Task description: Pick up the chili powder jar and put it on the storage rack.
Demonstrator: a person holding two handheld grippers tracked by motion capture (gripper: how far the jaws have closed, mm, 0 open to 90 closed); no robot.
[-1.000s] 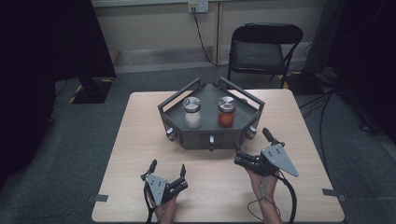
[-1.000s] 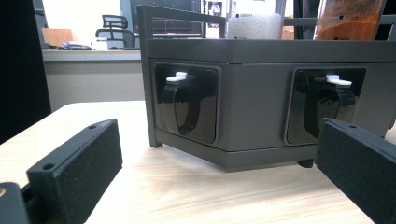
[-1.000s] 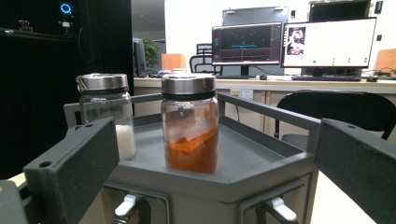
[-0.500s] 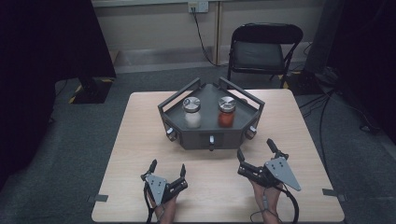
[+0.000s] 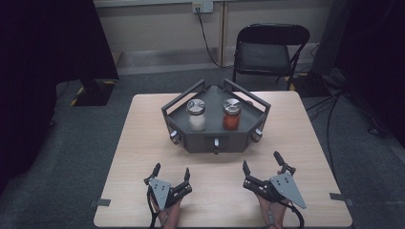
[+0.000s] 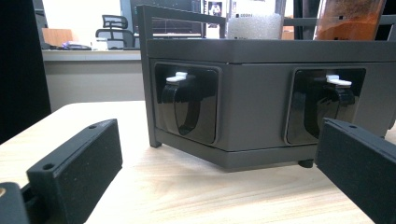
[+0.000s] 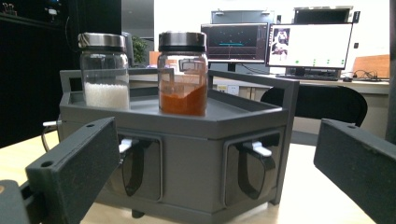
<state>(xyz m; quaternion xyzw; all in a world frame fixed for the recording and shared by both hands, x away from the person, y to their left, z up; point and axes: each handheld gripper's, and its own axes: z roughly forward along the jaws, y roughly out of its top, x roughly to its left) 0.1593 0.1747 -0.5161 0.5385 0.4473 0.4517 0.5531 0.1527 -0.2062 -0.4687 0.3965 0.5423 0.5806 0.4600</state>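
So the left gripper [image 5: 172,172] is held wide open, nothing gripped, low on the wooden table [image 5: 143,143]. Just ahead, the grey hexagonal rack [image 5: 215,136] is parked mid-table, a white-powder jar [image 5: 196,114] beside an orange-powder jar [image 5: 231,114] on top. The right gripper [image 5: 261,164] is spread wide too, empty.

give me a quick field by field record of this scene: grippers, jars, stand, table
left gripper: open, near the table's front edge, holding nothing
right gripper: open, near the front edge, holding nothing
white jar: upright on the stand, metal lid on, white grains inside
red jar: upright on the stand beside the white jar, metal lid on, orange-red powder inside
stand: dark grey, angled sides with a rail, knobs on its front faces
table: light wood, stand at its middle
chair: black, behind the table
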